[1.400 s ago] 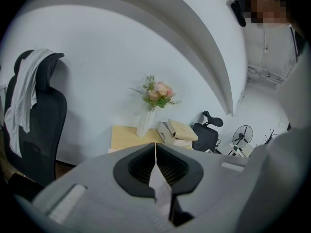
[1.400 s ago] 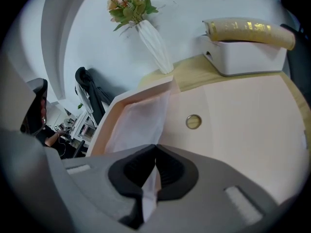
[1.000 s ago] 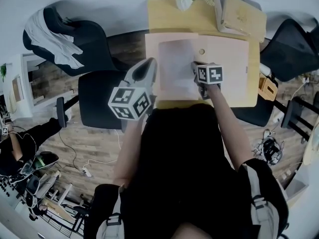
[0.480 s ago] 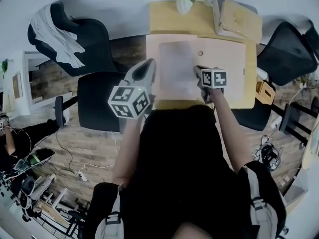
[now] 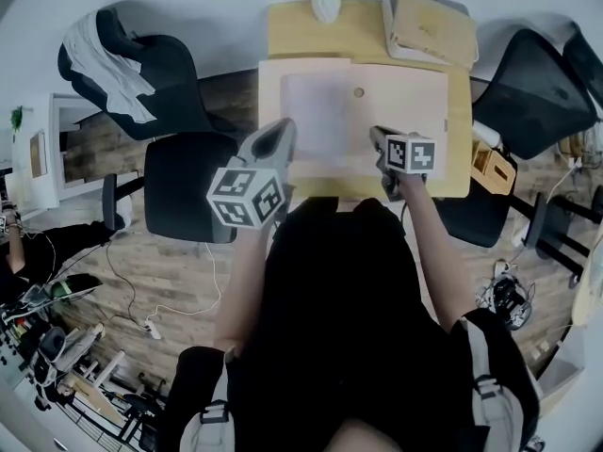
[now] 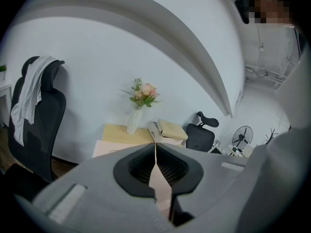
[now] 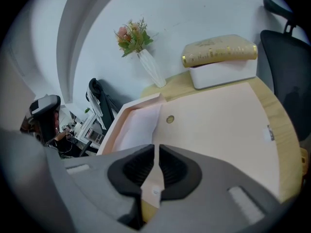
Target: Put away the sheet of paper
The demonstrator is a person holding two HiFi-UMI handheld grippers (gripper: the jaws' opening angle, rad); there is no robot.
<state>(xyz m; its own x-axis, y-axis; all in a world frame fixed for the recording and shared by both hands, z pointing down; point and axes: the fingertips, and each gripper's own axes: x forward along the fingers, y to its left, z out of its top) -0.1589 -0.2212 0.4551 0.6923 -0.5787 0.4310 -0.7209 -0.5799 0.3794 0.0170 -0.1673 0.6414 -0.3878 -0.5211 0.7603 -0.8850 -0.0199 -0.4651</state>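
Note:
A white sheet of paper [image 5: 316, 118] lies flat in the left half of an open pink folder [image 5: 405, 102] on the wooden table [image 5: 292, 31]. In the right gripper view the paper [image 7: 137, 127] sits left of the folder's round snap [image 7: 169, 119]. My right gripper [image 5: 378, 134] is shut and empty over the folder's near edge, just right of the sheet. My left gripper [image 5: 280, 126] is also shut on nothing and is held up off the table's near left corner. In each gripper's own view, the left gripper [image 6: 155, 149] and right gripper [image 7: 156, 152] have their pads closed together.
A white vase of flowers [image 5: 325, 3] and a white box with a tan cushion [image 5: 429, 26] stand at the table's far side. Black office chairs stand left [image 5: 184, 191] and right [image 5: 528, 88] of the table. A small yellow crate [image 5: 490, 168] sits by the right edge.
My right gripper has drawn back a little from the sheet's right edge toward the table's near side. The sheet and the left gripper have hardly moved.

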